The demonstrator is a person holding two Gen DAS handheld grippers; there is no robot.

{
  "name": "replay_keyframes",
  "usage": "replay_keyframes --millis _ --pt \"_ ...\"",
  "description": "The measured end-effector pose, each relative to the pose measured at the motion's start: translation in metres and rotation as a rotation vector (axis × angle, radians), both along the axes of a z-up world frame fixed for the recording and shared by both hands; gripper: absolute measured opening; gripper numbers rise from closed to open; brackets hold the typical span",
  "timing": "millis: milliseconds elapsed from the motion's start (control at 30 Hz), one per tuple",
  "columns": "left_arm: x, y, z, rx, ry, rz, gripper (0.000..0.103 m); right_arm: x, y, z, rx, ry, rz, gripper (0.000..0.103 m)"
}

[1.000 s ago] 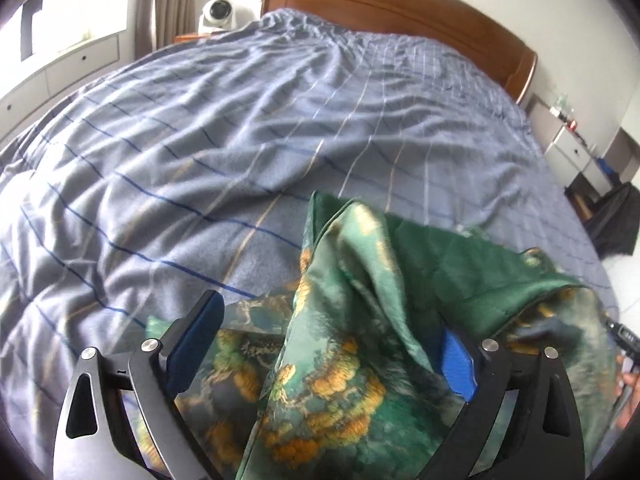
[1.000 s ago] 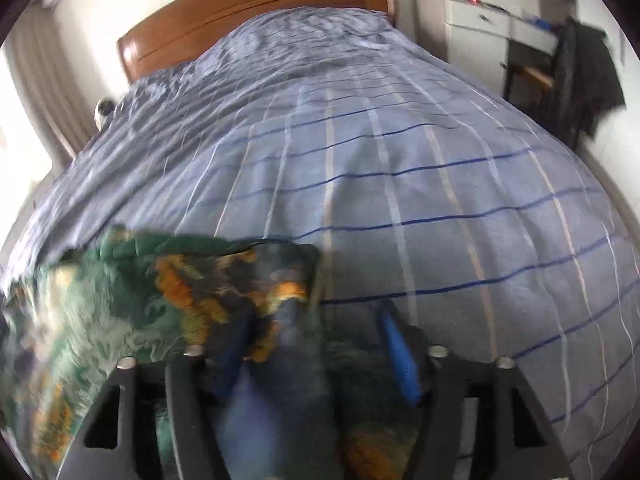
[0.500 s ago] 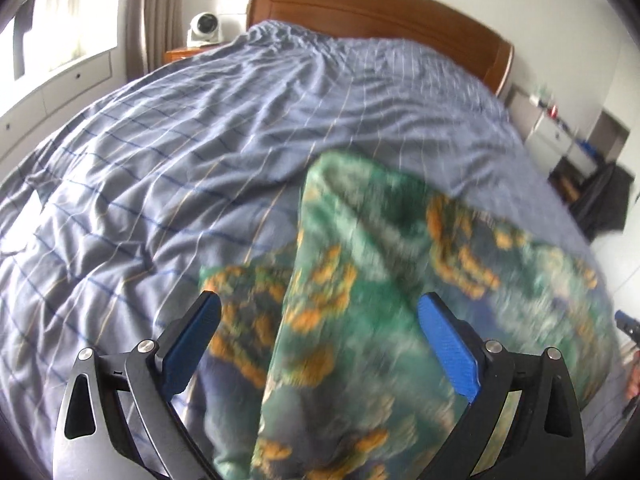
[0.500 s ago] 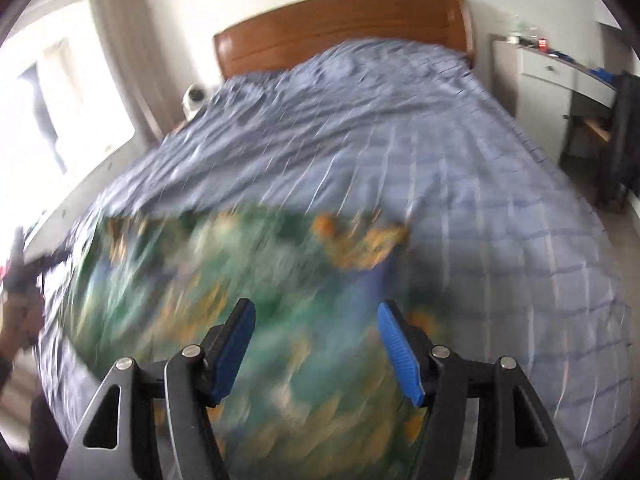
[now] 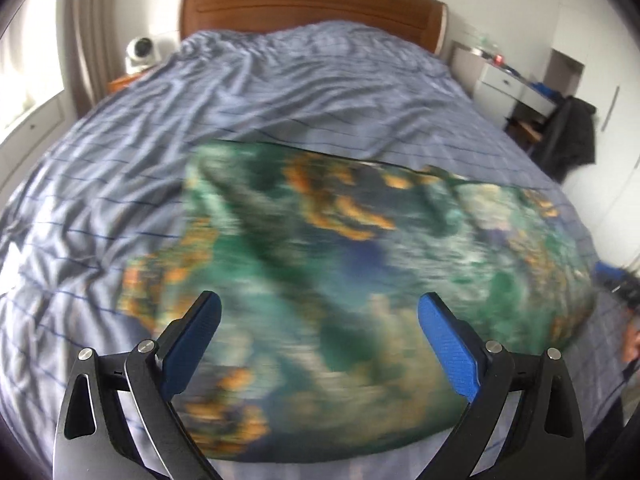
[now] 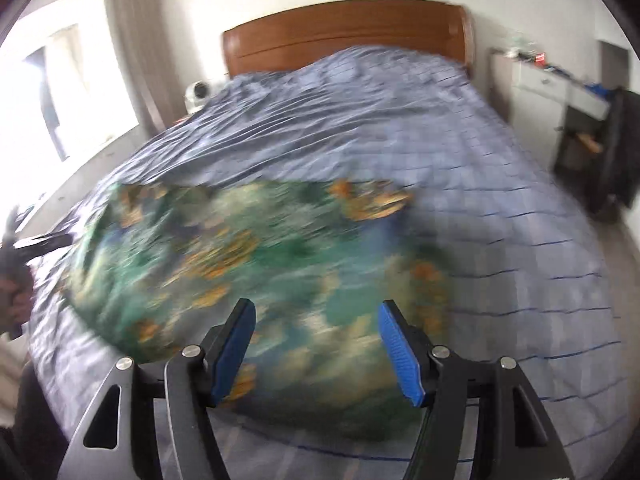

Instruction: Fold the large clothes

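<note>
A: Bed (image 5: 304,92) under a wrinkled blue checked cover, straight ahead of both tongs. Wooden headboard (image 5: 312,8) at the far end, white drawers (image 5: 504,84) far right, curtain (image 5: 86,28) far left.

B: Green and orange garment (image 5: 360,248) spread on the cover just beyond the tips, badly blurred.

A: Left tongs (image 5: 318,316) spread wide, pinching nothing. Right tongs (image 6: 316,324) likewise parted, garment (image 6: 248,256) beyond them.

B: Dark coat (image 5: 576,132) hanging far right.

We hold our left gripper (image 5: 319,312) above the garment (image 5: 360,264), its blue-padded fingers (image 5: 448,344) spread wide with nothing between them. Our right gripper (image 6: 316,320) hangs over the same cloth, fingers (image 6: 400,356) likewise parted and gripping nothing.
</note>
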State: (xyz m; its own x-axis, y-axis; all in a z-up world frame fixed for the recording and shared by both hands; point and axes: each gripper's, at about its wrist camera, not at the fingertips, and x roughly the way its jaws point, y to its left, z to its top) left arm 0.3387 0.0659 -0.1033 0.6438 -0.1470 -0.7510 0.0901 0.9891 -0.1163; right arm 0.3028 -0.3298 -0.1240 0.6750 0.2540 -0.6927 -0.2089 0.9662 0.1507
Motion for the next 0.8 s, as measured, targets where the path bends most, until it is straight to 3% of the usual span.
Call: replay_keyframes --millis 67,133,167,233,400,567,667,800 --pt "0.004 -0.018 -0.003 -0.006 0.018 -0.025 0.099 0.002 0.003 -0.019 -0.024 0.051 -0.012 0.065" --pt "0.009 -0.034 -0.003 -0.008 0.033 -0.051 0.099 0.003 -0.010 -0.041 -0.090 0.107 -0.094 0.065" --pt "0.012 -0.042 -0.002 -0.009 0.037 -0.069 0.099 0.001 -0.018 -0.044 -0.073 0.111 -0.120 0.065" --pt "0.020 -0.055 0.002 0.003 0.029 -0.097 0.099 -0.012 -0.035 -0.040 0.009 0.111 -0.165 0.065" --pt "0.071 -0.091 0.010 0.046 0.000 -0.099 0.099 -0.044 -0.032 -0.018 -0.014 0.037 -0.128 0.065" --pt "0.118 -0.116 -0.018 0.076 0.083 -0.070 0.099 -0.063 -0.016 -0.006 0.009 0.017 -0.059 0.065" --pt "0.108 -0.124 -0.037 0.125 0.116 -0.089 0.098 -0.065 -0.012 -0.006 0.021 0.017 -0.051 0.065" --pt "0.065 -0.131 -0.044 0.206 0.079 -0.153 0.099 -0.074 -0.013 -0.007 0.027 0.011 -0.049 0.065"
